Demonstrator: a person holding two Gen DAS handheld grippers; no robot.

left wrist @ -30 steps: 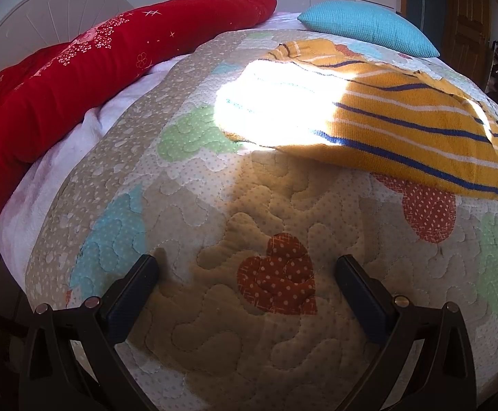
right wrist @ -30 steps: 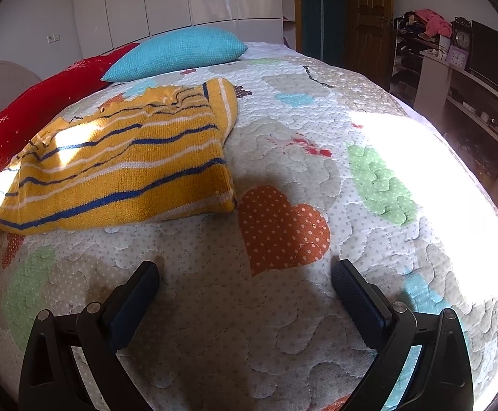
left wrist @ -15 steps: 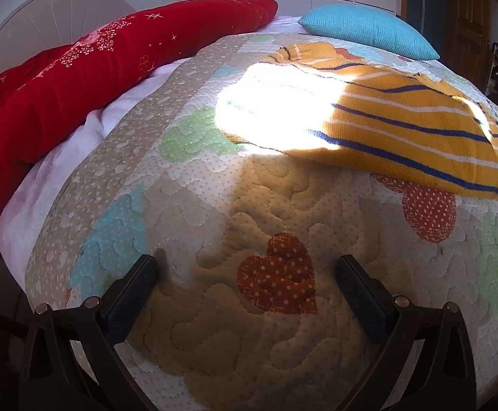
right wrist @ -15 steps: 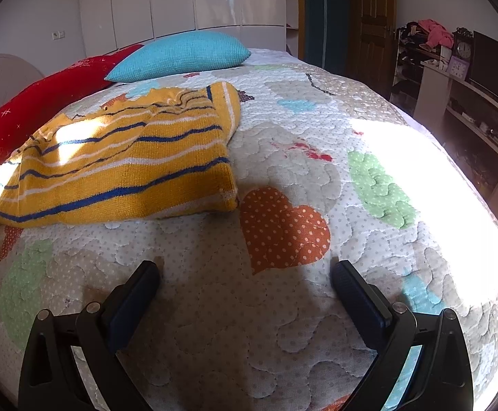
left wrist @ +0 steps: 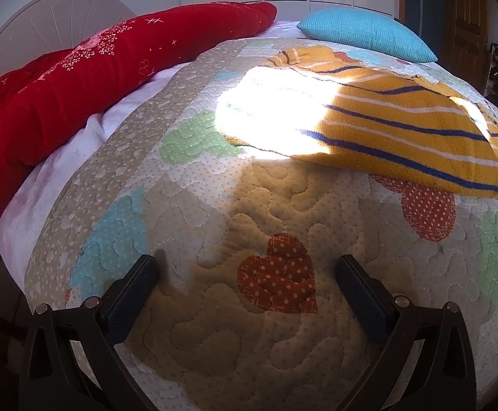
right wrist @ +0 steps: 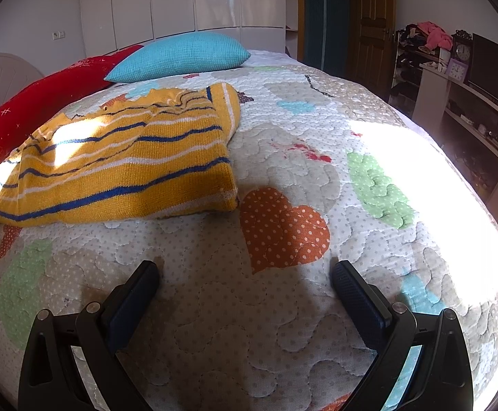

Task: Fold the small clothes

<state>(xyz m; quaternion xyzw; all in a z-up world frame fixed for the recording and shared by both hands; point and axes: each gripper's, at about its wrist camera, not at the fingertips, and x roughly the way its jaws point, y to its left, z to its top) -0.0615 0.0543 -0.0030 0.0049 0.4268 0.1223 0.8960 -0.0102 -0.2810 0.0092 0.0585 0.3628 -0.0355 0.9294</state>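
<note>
On quilt (right wrist: 317, 130): striped sweater (right wrist: 122, 167), blue pillow (right wrist: 183, 54) nr headboard.

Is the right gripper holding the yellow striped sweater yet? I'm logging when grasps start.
No: the right gripper is open over bare quilt, apart from the sweater.

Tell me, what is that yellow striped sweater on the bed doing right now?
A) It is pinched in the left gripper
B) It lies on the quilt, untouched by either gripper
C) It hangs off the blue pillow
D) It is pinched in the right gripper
B: the yellow striped sweater lies on the quilt, well ahead of the open left gripper and open right gripper, both with nothing between their fingers.
</note>
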